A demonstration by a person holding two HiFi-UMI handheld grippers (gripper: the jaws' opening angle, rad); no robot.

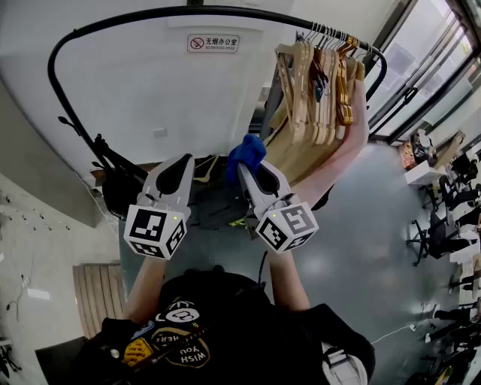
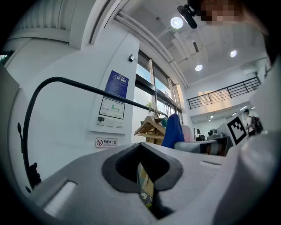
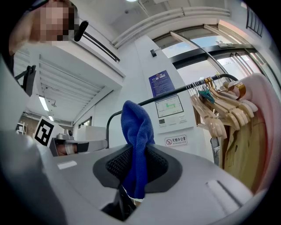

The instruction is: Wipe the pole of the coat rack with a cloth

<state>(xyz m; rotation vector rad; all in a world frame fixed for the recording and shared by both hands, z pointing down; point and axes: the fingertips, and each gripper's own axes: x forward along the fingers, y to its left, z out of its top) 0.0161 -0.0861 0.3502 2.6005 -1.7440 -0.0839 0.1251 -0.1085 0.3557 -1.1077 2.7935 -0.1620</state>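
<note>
The black pole (image 1: 150, 16) of the coat rack arches across the top of the head view, well above both grippers; it also crosses the left gripper view as a dark bar (image 2: 83, 89). My right gripper (image 1: 248, 174) is shut on a blue cloth (image 1: 246, 154), which sticks up from its jaws (image 3: 137, 145). My left gripper (image 1: 174, 173) is held beside it at the same height, jaws shut with nothing between them. Both point up toward the pole without touching it.
Several wooden hangers (image 1: 319, 83) hang on the right part of the pole, with a pink garment (image 1: 342, 154) below them. A no-smoking sign (image 1: 213, 43) is on the white wall. Windows (image 1: 428, 68) and desks lie to the right.
</note>
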